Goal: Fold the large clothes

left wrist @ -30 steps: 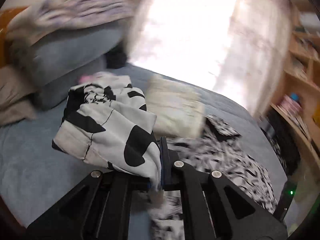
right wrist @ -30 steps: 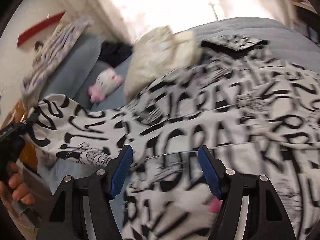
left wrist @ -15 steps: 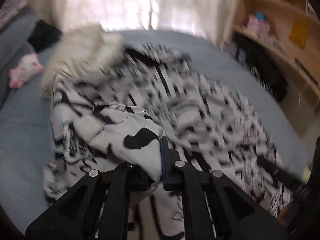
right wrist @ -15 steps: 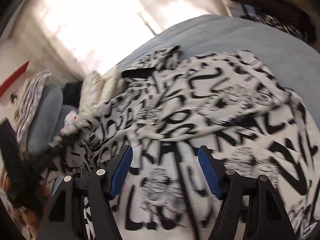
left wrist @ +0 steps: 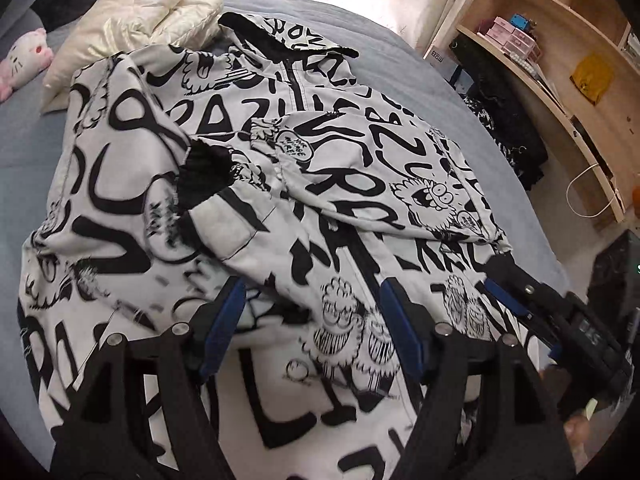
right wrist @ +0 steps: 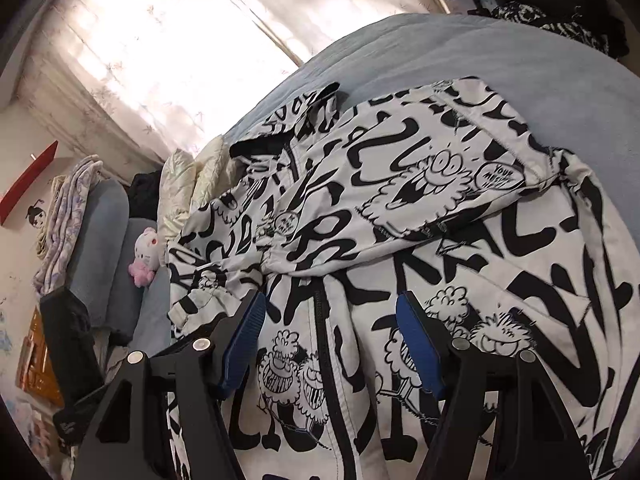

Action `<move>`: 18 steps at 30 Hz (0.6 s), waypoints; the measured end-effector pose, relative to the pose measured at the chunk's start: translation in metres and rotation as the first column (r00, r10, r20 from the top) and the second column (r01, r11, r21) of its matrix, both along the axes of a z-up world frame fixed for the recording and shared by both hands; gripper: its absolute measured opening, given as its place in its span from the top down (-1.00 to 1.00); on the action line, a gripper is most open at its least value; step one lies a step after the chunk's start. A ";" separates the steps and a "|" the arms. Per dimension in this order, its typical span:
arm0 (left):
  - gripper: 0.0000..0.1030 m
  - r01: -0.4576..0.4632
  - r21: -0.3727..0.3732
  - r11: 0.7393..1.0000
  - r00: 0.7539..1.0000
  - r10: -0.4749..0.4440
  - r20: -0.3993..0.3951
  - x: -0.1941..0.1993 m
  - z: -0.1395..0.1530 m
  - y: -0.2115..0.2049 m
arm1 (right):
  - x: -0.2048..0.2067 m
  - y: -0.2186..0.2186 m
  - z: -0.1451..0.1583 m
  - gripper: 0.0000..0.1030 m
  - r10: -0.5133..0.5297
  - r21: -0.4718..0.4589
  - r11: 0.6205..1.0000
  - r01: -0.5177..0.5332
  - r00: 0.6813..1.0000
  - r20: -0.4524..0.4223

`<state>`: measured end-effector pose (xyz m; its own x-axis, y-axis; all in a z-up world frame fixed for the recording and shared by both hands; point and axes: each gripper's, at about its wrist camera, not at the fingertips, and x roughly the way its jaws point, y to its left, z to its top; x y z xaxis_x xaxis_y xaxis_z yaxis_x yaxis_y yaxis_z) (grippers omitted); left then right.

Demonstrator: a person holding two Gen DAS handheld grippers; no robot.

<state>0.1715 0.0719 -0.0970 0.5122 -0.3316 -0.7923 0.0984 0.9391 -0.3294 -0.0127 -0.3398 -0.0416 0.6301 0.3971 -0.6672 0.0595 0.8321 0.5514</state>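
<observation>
- My left gripper [left wrist: 312, 324]: jaws opening, blue pads apart over the jacket [left wrist: 248, 208]; cloth lies under/between the pads but nothing pinched.
- My right gripper [right wrist: 330, 340]: jaws wide, blue pads apart, nothing held; it hangs just above the jkt's zip line.
- In the left wrist view my right gripper also shows at the lower right edge, near the jkt's right hem.
- Jacket: white w/ black graffiti lettering & cartoon monsters, spread front-up on the blue bed [left wrist: 24, 128], covering most of it.
- Left sleeve [left wrist: 224, 216] is folded across the chest; its black cuff [left wrist: 206, 178] rests on the front panel.
- Right sleeve [right wrist: 420, 196] also folded inward over the front, lying diagonally.
- Collar w/ black lining [left wrist: 256, 26] at the far end, next to a cream pillow [left wrist: 128, 16].
- Pink/white plush toy [right wrist: 145, 254] by the blue cushions at the bed's left side, apart from the jkt.
- Wood shelves [left wrist: 560, 60] stand to the right of the bed; sunlit curtain [right wrist: 180, 40] behind it.
</observation>
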 end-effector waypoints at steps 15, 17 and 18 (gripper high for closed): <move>-0.30 -0.188 -0.040 0.981 0.982 0.189 0.024 -0.062 0.009 0.108 | 0.012 0.129 0.021 -0.52 0.338 -0.183 0.927 -0.329 0.941 0.025; -0.30 -0.217 -0.048 0.975 0.976 0.218 0.012 -0.065 0.004 0.122 | 0.016 0.155 0.020 -0.52 0.388 -0.238 0.897 -0.374 0.922 0.016; -0.30 -0.227 -0.055 0.972 0.974 0.227 0.004 -0.066 0.001 0.128 | 0.019 0.167 0.018 -0.53 0.414 -0.262 0.880 -0.398 0.910 0.009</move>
<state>0.1058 0.1994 -0.0957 0.5871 -0.2473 -0.7708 -0.1115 0.9184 -0.3796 0.0059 -0.1730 -0.0232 0.4930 0.4535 -0.7425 -0.3405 0.8859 0.3150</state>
